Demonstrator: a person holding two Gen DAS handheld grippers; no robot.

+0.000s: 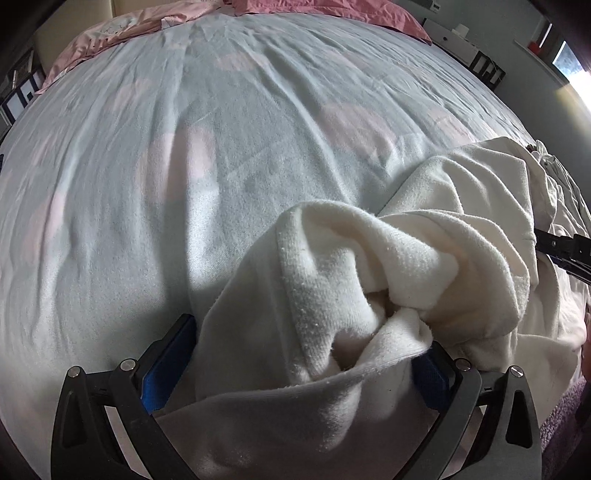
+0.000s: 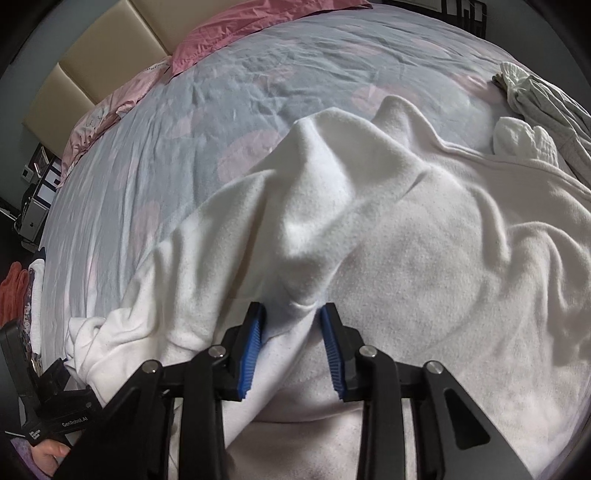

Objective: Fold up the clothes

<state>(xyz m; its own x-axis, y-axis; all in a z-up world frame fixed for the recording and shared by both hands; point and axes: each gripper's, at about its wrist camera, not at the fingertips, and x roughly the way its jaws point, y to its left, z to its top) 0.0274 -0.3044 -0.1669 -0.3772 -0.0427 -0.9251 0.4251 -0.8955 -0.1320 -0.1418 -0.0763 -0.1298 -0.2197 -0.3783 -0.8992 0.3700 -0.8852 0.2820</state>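
Observation:
A white fleece garment [image 2: 424, 258] lies rumpled across the near part of the bed. My right gripper [image 2: 291, 314] points down onto it, and its blue pads [image 2: 255, 343] pinch a raised ridge of the cloth that runs away toward the bed's middle. In the left wrist view, a bunched end of the same white garment [image 1: 332, 266] fills the space between the fingers of my left gripper [image 1: 306, 350], whose jaws stand wide apart and do not squeeze it. The left gripper [image 2: 59, 406] also shows at the lower left of the right wrist view, with a hand beneath it.
The bed has a pale blue sheet with pink patches [image 1: 184, 147] and pink pillows [image 2: 236, 33] by a padded beige headboard [image 2: 96, 59]. More clothes, grey and white [image 2: 535, 107], are heaped at the right edge. Folded items [image 2: 22, 291] sit off the bed's left side.

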